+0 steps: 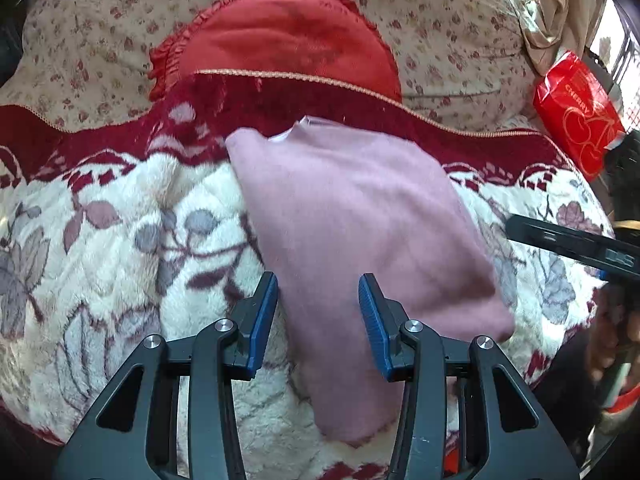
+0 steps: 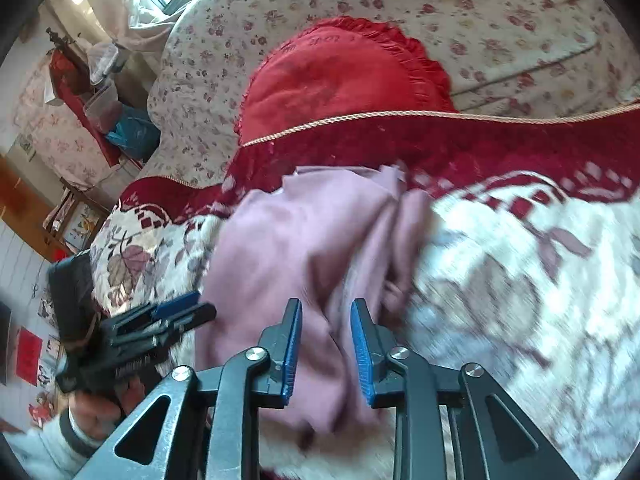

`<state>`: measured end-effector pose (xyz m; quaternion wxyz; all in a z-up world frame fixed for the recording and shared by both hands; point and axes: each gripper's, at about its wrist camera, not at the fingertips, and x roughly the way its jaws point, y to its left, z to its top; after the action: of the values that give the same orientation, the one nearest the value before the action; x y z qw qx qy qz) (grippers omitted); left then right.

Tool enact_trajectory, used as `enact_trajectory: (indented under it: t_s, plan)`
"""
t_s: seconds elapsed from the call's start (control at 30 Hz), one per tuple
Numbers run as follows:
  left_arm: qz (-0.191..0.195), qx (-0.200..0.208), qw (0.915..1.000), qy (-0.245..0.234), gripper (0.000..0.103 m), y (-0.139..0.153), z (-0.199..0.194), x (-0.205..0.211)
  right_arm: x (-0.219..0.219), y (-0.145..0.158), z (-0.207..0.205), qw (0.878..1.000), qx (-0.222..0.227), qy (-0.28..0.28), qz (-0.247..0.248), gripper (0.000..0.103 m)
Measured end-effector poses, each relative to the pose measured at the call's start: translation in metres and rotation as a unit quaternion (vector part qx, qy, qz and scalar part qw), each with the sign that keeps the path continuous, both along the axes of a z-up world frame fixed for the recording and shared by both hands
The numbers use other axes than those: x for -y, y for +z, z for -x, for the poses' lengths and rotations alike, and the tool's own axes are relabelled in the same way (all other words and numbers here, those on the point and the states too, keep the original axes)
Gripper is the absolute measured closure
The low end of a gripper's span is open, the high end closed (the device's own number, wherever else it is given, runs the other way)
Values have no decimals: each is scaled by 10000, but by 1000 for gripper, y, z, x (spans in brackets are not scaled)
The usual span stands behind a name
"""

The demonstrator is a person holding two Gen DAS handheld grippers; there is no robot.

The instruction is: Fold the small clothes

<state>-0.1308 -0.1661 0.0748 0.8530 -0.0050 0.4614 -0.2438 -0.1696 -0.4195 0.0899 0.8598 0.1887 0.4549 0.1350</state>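
Both your grippers, left [image 1: 318, 320] and right [image 2: 326, 346], have fingers apart and empty over the blanket [image 1: 120, 240], with the pink garment [image 1: 360, 220] lying lengthwise straight ahead between each pair, the left seemingly nearer.

The pink garment [image 1: 360, 216] is showing as soft, matt brushed cloth, lying beyond the left claw [image 1: 318, 320]. That claw is showing matt black plastic, ribbed blue pads [image 1: 374, 320] and shiny metal rivets. Beneath it, the blanket [image 1: 120, 240] is looking plush. Far right, the red bag [image 1: 576, 112] is gleaming glossy.
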Motion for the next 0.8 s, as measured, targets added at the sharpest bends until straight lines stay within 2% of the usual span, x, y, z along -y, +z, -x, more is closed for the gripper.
enact_trajectory:
  t_s: [0.03, 0.1, 0.23, 0.27, 0.3, 0.37, 0.47, 0.53, 0.63, 0.73, 0.8]
  plan:
    - [29, -1, 10000, 26, 61, 1, -2, 1, -3, -4, -9, 10000, 2, -25, -26, 77]
    - [2, 67, 10000, 40, 50, 1, -4, 4, -13, -14, -35, 9998, -136, -112, -9, 73]
    - [-91, 52, 9999, 69, 48, -5, -13, 17, -11, -38, -63, 9978, -356, -269, -482, 74]
    - [-110, 11, 9999, 76, 48, -7, -15, 19, -8, -41, -64, 9973, -327, -334, -563, 87]
    - [-116, -5, 9999, 78, 48, -7, -16, 20, -6, -40, -64, 9977, -252, -384, -490, 93]
    - [-105, 23, 9999, 36, 48, -8, -17, 24, -5, -31, -59, 9987, -47, -404, -296, 94]
    - [-117, 43, 9999, 25, 39, -14, -17, 29, -12, -20, -49, 9982, 211, -415, 386, 94]
    - [-161, -22, 9999, 54, 37, -22, -19, 33, -15, -27, -51, 9970, 113, -386, 661, 94]
    - [-45, -294, 9995, 66, 37, -31, -21, 34, -13, -42, -56, 9967, 0, -422, 697, 94]
    - [-99, -218, 9997, 98, 37, -26, -18, 35, -6, -31, -48, 9972, 63, -542, 514, 93]
    - [-147, -197, 9996, 100, 37, -24, -17, 35, -6, -19, -40, 9959, 128, -591, 669, 93]
